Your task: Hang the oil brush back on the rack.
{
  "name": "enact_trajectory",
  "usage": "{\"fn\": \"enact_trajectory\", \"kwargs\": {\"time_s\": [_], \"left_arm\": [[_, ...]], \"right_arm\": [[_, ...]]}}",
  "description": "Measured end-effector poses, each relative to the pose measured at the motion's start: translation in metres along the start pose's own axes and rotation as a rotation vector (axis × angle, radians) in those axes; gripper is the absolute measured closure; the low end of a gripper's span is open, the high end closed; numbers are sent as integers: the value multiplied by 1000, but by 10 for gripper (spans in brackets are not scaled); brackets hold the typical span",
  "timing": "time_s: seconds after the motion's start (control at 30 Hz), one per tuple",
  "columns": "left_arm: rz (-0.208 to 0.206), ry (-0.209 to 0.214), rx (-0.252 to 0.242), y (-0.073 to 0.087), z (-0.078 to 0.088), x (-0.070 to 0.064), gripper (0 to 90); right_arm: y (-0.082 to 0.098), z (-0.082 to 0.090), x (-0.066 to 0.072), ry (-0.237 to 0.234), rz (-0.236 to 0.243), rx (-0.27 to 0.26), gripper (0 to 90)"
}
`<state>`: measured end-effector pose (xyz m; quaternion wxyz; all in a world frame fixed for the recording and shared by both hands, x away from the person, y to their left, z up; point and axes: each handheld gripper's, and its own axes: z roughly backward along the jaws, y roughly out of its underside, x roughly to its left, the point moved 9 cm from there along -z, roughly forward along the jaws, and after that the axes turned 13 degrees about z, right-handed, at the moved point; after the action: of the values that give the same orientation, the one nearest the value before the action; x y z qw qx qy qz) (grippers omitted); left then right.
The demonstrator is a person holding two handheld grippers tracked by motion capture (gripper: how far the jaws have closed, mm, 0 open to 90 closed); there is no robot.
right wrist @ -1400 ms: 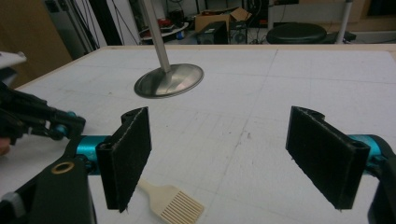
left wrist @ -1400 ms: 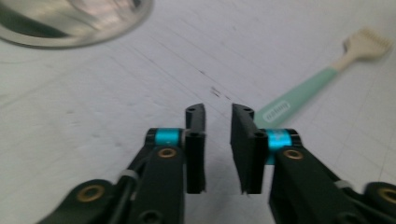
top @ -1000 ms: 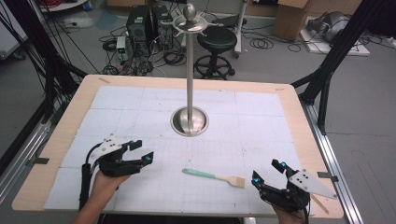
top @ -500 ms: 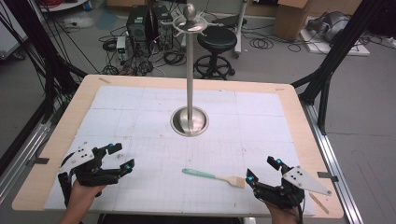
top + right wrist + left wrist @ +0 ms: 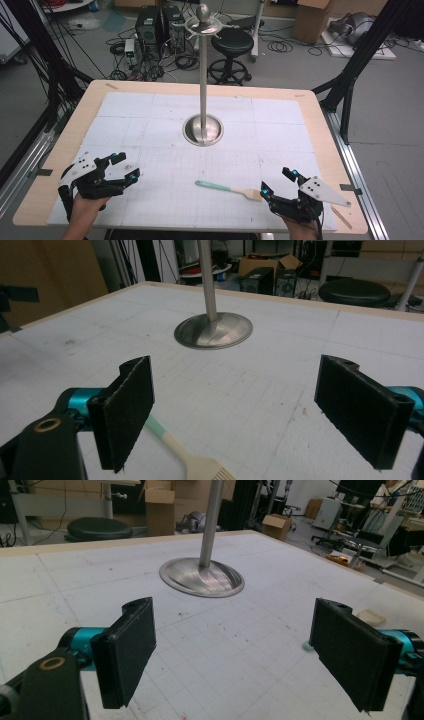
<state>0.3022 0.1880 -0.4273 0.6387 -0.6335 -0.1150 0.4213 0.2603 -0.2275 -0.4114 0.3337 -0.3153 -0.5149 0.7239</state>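
White bench [image 5: 150, 107]: a brush [image 5: 231, 188] lies beside the wide-open, empty right gripper [image 5: 276, 182], left gripper [image 5: 125, 166] just opened, empty.

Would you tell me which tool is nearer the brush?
The right tool: the brush lies just beside it, while the left tool is far across the mat.

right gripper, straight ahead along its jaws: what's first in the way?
Probably the metal stand: its base sits dead ahead of the open right gripper, bare mat between. The brush lies low by the left-hand jaw, likely just off that line; depth is hard to judge.
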Motion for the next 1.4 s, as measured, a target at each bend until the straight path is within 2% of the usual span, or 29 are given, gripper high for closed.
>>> {"fn": "enact_trajectory", "kwargs": {"time_s": [0.07, 0.27, 0.43, 0.5, 0.57, 0.67, 0.77, 1.03, 1.1, 1.13, 1.23, 1.4], "left_arm": [[1, 1, 4, 0, 0, 0, 190], [8, -6, 2, -1, 4, 4, 195], [6, -9, 7, 0, 3, 4, 203], [2, -9, 19, 2, 3, 3, 202], [-9, -4, 27, 4, 2, 0, 204], [-8, 1, 27, 5, 1, -2, 207], [-12, 8, 29, 5, 2, -3, 207], [10, 10, 16, 3, 4, 0, 208], [14, 7, 15, 4, 4, 0, 209], [13, 9, 21, 4, 3, 0, 208], [13, 19, 26, 5, 1, -2, 211], [13, 22, 42, 9, 0, -4, 213]], "right_arm": [[0, -2, -1, -3, -8, -1, 150], [-5, -19, 16, -96, 13, 24, 187], [-1, -40, 36, -202, 80, 91, 240], [-1, -48, 40, -225, 93, 112, 247], [1, -55, 47, -259, 113, 129, 291], [12, -68, 53, -298, 179, 208, 318], [22, -79, 56, -332, 183, 257, 342], [37, -91, 59, -365, 244, 328, 391], [41, -94, 59, -376, 243, 353, 411], [44, -96, 60, -386, 236, 364, 419], [52, -99, 64, -426, 255, 404, 457], [54, -101, 65, -440, 275, 419, 483]]}}
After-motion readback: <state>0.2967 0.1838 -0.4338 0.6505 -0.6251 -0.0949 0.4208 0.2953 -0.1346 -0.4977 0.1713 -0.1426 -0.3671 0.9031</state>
